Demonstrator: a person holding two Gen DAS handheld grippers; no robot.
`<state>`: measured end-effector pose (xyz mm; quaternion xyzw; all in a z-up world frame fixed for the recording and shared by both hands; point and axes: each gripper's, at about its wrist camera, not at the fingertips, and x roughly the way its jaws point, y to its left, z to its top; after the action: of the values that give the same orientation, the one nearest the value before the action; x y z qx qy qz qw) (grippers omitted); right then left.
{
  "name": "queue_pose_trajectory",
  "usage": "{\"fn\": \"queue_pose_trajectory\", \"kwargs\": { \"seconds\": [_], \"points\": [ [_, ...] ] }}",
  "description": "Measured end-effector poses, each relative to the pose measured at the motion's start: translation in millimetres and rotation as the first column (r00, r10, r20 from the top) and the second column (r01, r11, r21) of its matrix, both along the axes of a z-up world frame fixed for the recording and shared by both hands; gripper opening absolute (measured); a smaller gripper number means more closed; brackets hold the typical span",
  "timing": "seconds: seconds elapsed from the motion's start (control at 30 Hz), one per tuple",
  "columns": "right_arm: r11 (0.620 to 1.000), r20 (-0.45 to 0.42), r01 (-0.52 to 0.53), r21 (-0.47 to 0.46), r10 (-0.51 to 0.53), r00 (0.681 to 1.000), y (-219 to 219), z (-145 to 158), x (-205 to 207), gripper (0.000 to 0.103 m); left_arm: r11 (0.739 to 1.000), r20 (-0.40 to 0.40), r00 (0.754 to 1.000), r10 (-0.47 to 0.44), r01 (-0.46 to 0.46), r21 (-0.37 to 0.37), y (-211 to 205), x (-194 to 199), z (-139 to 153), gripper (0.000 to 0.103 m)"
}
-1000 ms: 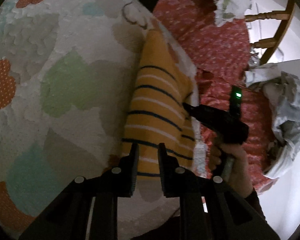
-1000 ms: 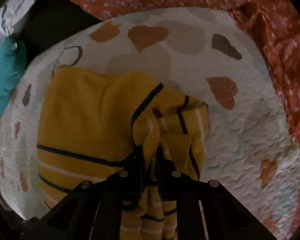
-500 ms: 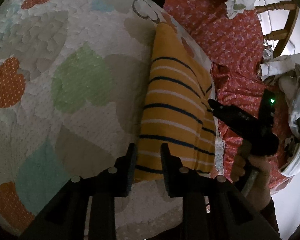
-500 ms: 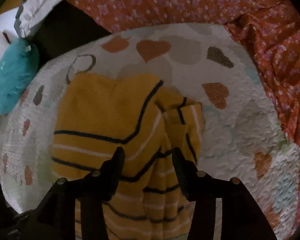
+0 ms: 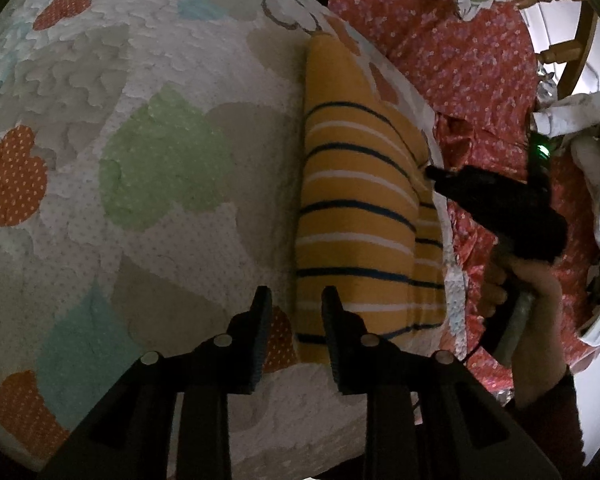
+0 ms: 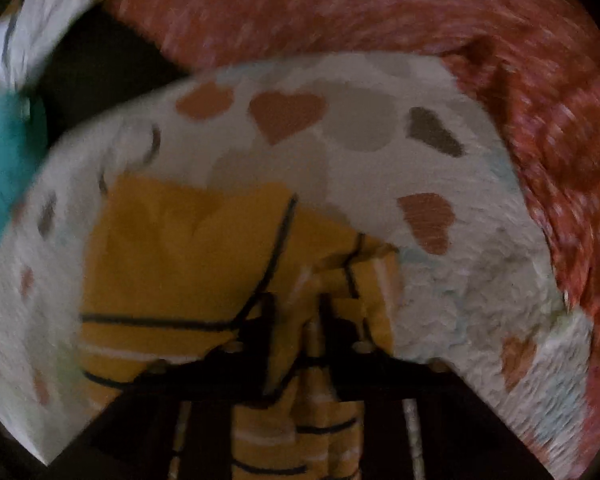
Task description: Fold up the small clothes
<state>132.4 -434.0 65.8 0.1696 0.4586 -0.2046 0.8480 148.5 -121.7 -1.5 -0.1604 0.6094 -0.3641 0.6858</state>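
Note:
A small yellow top [image 5: 356,208] with navy and white stripes lies folded lengthwise on a white quilt with heart patches [image 5: 140,160]. My left gripper [image 5: 294,312] is open and empty at the garment's near left corner, just above the quilt. In the left wrist view my right gripper [image 5: 432,172] reaches in from the right, its tip at the garment's right edge. The right wrist view is blurred: my right gripper [image 6: 296,312] has its fingers apart, with a fold of the yellow top [image 6: 188,264] between them.
A red floral sheet [image 5: 460,64] lies beyond the quilt on the right. A wooden chair [image 5: 572,52] and a pile of white laundry [image 5: 596,184] stand at the far right. A teal cushion [image 6: 4,176] sits at the quilt's far left corner.
My left gripper let go of the garment's near edge and drew back left. My right gripper opened, releasing the bunched fold, then moved down onto the cloth again. The garment now lies flatter.

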Motion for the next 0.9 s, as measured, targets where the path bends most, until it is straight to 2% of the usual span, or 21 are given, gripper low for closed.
{"fn": "queue_pose_trajectory", "kwargs": {
  "seconds": [0.03, 0.07, 0.13, 0.2, 0.33, 0.43, 0.53, 0.63, 0.7, 0.73, 0.77, 0.8, 0.83, 0.87, 0.9],
  "points": [
    [0.999, 0.045, 0.029, 0.028, -0.03, 0.999, -6, 2, -12, 0.063, 1.0, 0.001, 1.0, 0.002, -0.002, -0.002, 0, 0, 0, 0.028],
    [0.998, 0.073, 0.042, 0.048, -0.045, 0.996, -9, 3, -19, 0.072, 1.0, 0.0, 1.0, 0.007, -0.007, -0.008, 1, 2, 1, 0.029],
    [0.992, 0.134, 0.066, 0.11, -0.081, 0.988, -20, -2, -43, 0.073, 1.0, -0.003, 1.0, 0.017, -0.017, -0.018, 3, 5, 2, 0.033],
    [0.982, 0.157, 0.078, 0.17, -0.105, 0.982, -31, -15, -58, 0.075, 0.999, -0.01, 1.0, 0.026, -0.026, -0.027, 3, 10, 2, 0.042],
    [0.957, 0.201, 0.111, 0.268, -0.168, 0.965, -53, -41, -74, 0.075, 1.0, -0.001, 1.0, 0.017, -0.017, -0.022, -11, 30, 3, 0.048],
    [0.924, 0.229, 0.096, 0.371, -0.191, 0.955, -62, -56, -72, 0.075, 0.998, -0.024, 0.999, 0.027, -0.028, -0.051, -27, 44, 0, 0.064],
    [0.856, 0.27, 0.012, 0.517, -0.176, 0.947, -62, -67, -58, 0.077, 0.999, -0.018, 0.999, -0.026, 0.026, -0.022, -62, 58, -13, 0.066],
    [0.842, 0.277, -0.035, 0.538, -0.138, 0.951, -55, -72, -46, 0.083, 0.996, -0.046, 0.997, -0.058, 0.055, -0.067, -83, 63, -22, 0.068],
    [0.831, 0.278, -0.046, 0.555, -0.133, 0.951, -53, -76, -42, 0.083, 0.996, -0.054, 0.997, -0.061, 0.058, -0.072, -91, 63, -26, 0.07],
    [0.833, 0.272, -0.053, 0.55, -0.119, 0.955, -49, -78, -40, 0.079, 0.995, -0.051, 0.996, -0.073, 0.069, -0.071, -96, 62, -27, 0.07],
    [0.842, 0.256, -0.059, 0.537, -0.096, 0.962, -44, -79, -37, 0.062, 0.995, -0.047, 0.995, -0.083, 0.08, -0.064, -100, 60, -26, 0.062],
    [0.858, 0.235, -0.057, 0.51, -0.076, 0.969, -36, -77, -34, 0.053, 0.995, -0.039, 0.996, -0.085, 0.082, -0.063, -101, 58, -23, 0.057],
    [0.867, 0.236, -0.058, 0.495, -0.07, 0.969, -34, -73, -34, 0.039, 0.994, -0.033, 0.996, -0.089, 0.086, -0.066, -101, 57, -20, 0.048],
    [0.865, 0.244, -0.07, 0.497, -0.062, 0.968, -30, -69, -33, 0.031, 0.993, -0.018, 0.995, -0.093, 0.092, -0.079, -99, 55, -11, 0.043],
    [0.86, 0.259, -0.084, 0.503, -0.057, 0.964, -27, -64, -34, 0.03, 0.991, -0.007, 0.995, -0.095, 0.094, -0.09, -97, 54, -5, 0.041]
  ]
}}
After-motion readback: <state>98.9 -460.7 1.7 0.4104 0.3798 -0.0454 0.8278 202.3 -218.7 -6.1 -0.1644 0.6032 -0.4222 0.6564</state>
